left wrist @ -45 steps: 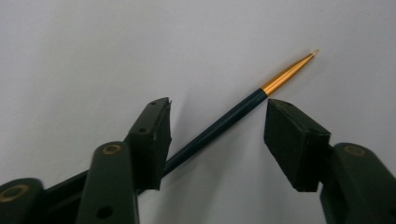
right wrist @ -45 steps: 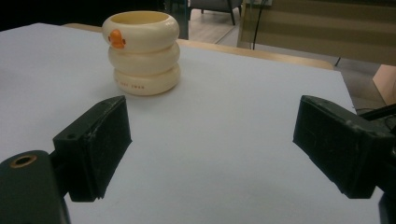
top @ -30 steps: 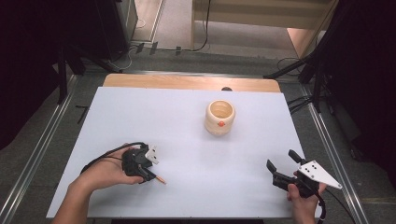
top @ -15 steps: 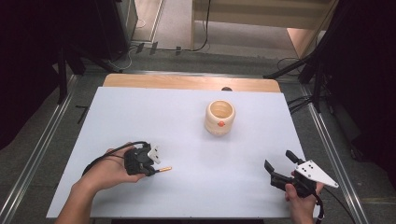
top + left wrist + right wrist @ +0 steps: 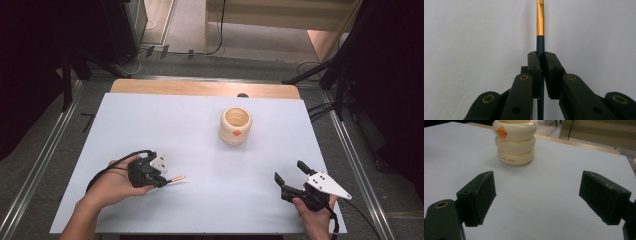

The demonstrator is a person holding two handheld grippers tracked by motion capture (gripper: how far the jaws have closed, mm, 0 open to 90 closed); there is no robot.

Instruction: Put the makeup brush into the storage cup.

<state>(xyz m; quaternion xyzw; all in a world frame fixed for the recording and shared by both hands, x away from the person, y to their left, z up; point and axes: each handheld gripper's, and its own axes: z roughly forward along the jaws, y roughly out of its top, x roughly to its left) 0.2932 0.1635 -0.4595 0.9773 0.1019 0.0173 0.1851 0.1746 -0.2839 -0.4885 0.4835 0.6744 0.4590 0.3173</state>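
Observation:
A slim pen with a dark blue barrel and a gold end (image 5: 176, 178) (image 5: 540, 20) sticks out to the right from my left gripper (image 5: 162, 181) (image 5: 541, 53). That gripper rests low at the near left of the white table top, shut on the barrel. A cream ringed cup with an orange mark (image 5: 235, 126) (image 5: 514, 142) stands upright right of centre, its mouth open. My right gripper (image 5: 290, 170) (image 5: 537, 187) sits at the near right, pointing toward the cup. Its jaws are wide apart and nothing lies between them.
The white sheet (image 5: 150, 125) covers the table, with a wooden strip (image 5: 200, 88) along the far edge. Metal rails (image 5: 45, 155) run along both sides, with cables and dark stands beyond them. A broad bare stretch separates both grippers from the cup.
The left jaws have closed on the pen. Its gold end has swung from pointing toward the near right to pointing straight right. The right gripper has stayed in place.

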